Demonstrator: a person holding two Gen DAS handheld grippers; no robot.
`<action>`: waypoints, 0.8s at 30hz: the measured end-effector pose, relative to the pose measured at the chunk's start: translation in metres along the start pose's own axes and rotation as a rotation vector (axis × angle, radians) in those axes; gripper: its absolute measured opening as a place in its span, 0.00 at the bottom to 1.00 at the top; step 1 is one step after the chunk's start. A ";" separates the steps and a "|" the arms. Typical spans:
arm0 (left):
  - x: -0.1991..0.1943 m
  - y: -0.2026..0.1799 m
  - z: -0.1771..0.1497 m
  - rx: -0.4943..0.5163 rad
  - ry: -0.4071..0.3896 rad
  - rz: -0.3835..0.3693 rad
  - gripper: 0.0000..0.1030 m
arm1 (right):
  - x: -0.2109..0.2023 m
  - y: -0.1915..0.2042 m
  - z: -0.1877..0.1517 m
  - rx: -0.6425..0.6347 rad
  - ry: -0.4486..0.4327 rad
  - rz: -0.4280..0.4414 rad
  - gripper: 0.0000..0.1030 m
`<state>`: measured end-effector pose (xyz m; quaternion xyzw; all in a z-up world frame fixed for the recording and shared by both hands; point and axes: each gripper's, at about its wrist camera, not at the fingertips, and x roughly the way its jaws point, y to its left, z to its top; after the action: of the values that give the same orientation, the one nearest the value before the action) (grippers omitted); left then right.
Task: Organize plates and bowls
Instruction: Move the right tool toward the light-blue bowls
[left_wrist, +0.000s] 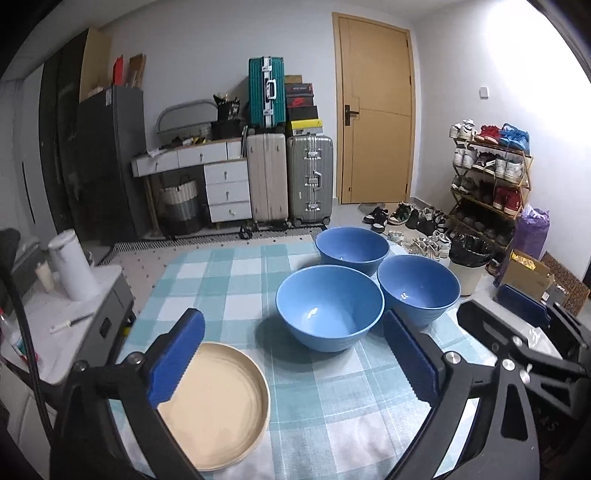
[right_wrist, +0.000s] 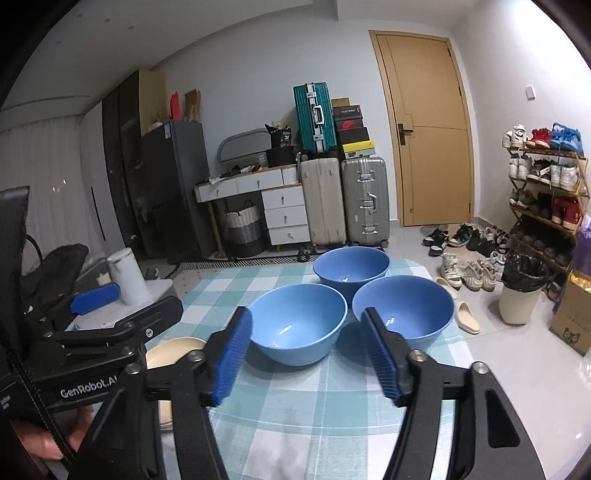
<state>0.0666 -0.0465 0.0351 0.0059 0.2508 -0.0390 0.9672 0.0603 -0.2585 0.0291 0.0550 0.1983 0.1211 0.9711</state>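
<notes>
Three blue bowls (left_wrist: 330, 308) (clustered) — one cream plate (left_wrist: 218, 406) — checked tablecloth (left_wrist: 229, 280)

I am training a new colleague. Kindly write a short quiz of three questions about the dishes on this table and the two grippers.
1. How many blue bowls stand on the checked tablecloth?
2. True or false: the blue bowls are stacked inside one another.
3. Which is right? A: the left gripper holds the beige plate. B: both grippers are open and hold nothing. C: the right gripper is shut on a bowl.

Key
1. Three: the near bowl, the right bowl and the far bowl.
2. False; each stands on the cloth by itself.
3. B
</notes>
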 end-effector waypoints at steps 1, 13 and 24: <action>0.002 0.002 -0.001 -0.014 0.005 -0.003 0.97 | 0.000 -0.003 -0.002 0.006 -0.004 -0.006 0.76; 0.035 0.011 -0.019 -0.038 0.068 0.029 1.00 | 0.041 0.000 -0.016 -0.006 0.021 -0.022 0.84; 0.065 0.040 -0.028 -0.110 0.135 0.056 1.00 | 0.098 -0.008 -0.016 0.013 0.122 -0.042 0.84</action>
<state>0.1128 -0.0104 -0.0218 -0.0374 0.3170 0.0026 0.9477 0.1430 -0.2404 -0.0229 0.0497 0.2589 0.1023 0.9592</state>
